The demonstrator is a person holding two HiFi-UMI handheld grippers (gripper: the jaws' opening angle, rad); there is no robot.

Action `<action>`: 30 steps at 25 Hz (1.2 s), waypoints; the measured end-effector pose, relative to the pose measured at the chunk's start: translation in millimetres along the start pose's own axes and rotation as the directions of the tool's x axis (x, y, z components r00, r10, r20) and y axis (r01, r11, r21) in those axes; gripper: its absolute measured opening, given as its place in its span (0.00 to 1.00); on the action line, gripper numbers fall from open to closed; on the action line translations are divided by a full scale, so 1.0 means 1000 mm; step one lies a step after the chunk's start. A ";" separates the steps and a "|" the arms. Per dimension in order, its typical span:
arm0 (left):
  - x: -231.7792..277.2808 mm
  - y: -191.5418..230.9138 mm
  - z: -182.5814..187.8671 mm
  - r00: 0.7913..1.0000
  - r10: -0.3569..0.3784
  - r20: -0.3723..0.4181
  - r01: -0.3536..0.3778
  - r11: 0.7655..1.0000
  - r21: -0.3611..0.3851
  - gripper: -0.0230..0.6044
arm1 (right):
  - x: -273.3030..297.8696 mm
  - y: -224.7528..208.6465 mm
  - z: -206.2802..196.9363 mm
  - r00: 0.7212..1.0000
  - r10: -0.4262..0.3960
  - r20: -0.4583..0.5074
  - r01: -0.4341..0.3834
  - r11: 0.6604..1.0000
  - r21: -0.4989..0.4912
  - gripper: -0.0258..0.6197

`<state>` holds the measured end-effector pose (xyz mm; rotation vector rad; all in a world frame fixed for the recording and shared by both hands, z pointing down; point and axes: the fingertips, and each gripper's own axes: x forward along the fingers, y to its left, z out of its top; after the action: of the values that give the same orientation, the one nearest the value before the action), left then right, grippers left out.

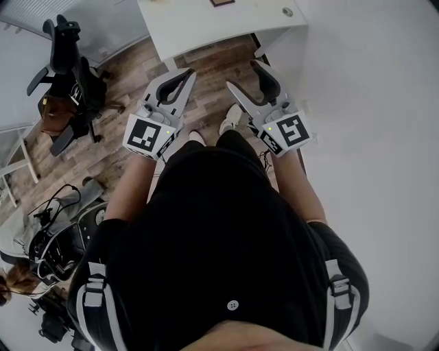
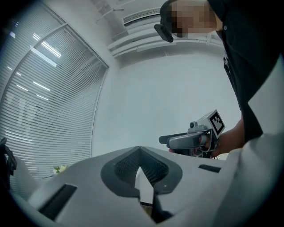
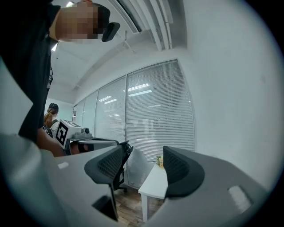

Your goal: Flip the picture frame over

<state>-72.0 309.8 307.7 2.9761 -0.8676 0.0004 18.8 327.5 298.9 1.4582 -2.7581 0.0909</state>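
Left gripper (image 1: 190, 73) pinched shut, right gripper (image 1: 243, 74) spread wide, both empty and well short of what looks like the picture frame (image 1: 221, 2) peeking in on the white table (image 1: 206, 27); probably light, stiff, maybe glass-fronted, so I'd pinch 1 edge rail.

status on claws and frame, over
Left claw shut, empty; right claw open, empty. Both short of the table. Brown item on it, cropped, maybe the frame. Nothing blocking.

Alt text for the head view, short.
From above, a person in a black top holds two grey grippers over a wood-plank floor before a white table. The left gripper is shut, the right gripper open, both empty.
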 end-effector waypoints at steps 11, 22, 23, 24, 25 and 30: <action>0.046 0.018 -0.002 0.999 0.046 -0.018 -0.046 0.999 0.019 0.04 | 0.017 -0.059 -0.002 1.000 0.009 0.010 -0.009 1.000 0.008 0.53; 0.122 0.054 0.001 0.995 0.091 -0.031 -0.091 0.996 0.012 0.04 | 0.056 -0.142 0.002 0.998 0.060 0.007 -0.060 0.998 0.033 0.53; 0.129 0.057 0.001 0.995 0.097 -0.033 -0.096 0.995 0.011 0.04 | 0.059 -0.150 0.001 0.998 0.066 0.005 -0.066 0.997 0.035 0.53; 0.136 0.061 0.000 0.994 0.102 -0.036 -0.102 0.995 0.009 0.04 | 0.063 -0.157 0.000 0.997 0.071 0.003 -0.072 0.997 0.037 0.53; 0.142 0.066 -0.001 0.993 0.107 -0.040 -0.107 0.994 0.008 0.04 | 0.068 -0.164 0.000 0.997 0.077 0.001 -0.077 0.996 0.037 0.53; 0.178 0.074 -0.001 0.989 0.138 -0.059 -0.138 0.990 0.012 0.04 | 0.078 -0.203 0.000 0.994 0.107 -0.003 -0.107 0.993 0.042 0.53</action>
<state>38.0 151.8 313.8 2.8993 -1.0662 0.0975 142.6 149.0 311.5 1.3164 -2.8456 0.1548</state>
